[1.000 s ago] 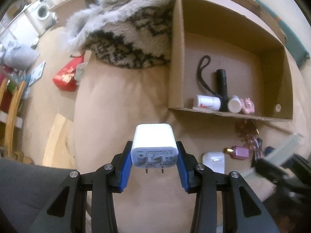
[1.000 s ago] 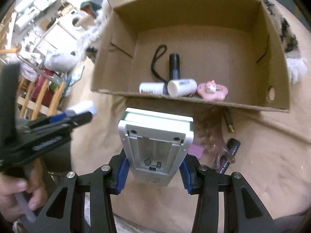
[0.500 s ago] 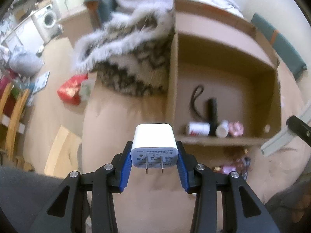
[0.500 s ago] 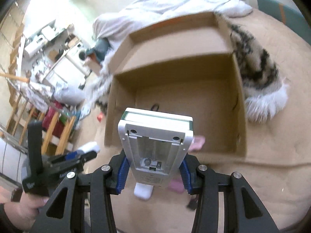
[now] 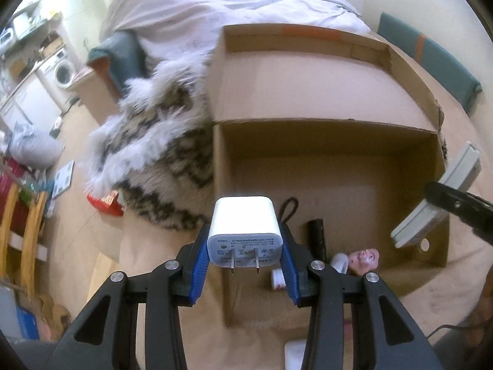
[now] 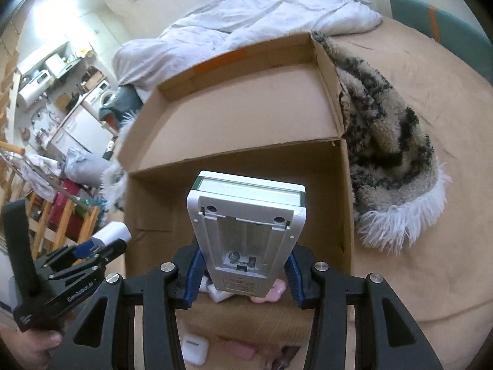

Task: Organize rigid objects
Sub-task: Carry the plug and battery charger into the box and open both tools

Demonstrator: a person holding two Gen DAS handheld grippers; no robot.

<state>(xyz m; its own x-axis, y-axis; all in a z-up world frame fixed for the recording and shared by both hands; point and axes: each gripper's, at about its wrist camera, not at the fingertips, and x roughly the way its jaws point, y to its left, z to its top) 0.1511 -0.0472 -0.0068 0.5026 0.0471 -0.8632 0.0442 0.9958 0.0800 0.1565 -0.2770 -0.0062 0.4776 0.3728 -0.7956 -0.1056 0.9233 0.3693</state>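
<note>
My left gripper (image 5: 245,269) is shut on a white plug charger (image 5: 244,234), prongs facing the camera, held over the near left corner of the open cardboard box (image 5: 326,141). My right gripper (image 6: 242,273) is shut on a white flat device with an open battery bay (image 6: 246,231), held above the box's (image 6: 234,123) near wall. In the box lie a black flashlight (image 5: 317,236), a white bottle (image 5: 339,262) and a pink charm (image 5: 365,257). The right gripper with the device (image 5: 437,203) shows at the right of the left wrist view; the left gripper with the charger (image 6: 111,234) shows in the right wrist view.
A furry black-and-white blanket (image 5: 160,160) lies against the box's left side, also in the right wrist view (image 6: 388,160). A white earbud case (image 6: 194,350) and a pink item (image 6: 238,350) lie on the tan bed in front of the box. A white duvet (image 6: 246,21) lies behind.
Both grippers rose and moved forward toward the box, each holding its object. The view tilted up, so the box's back flap and the duvet now show.
</note>
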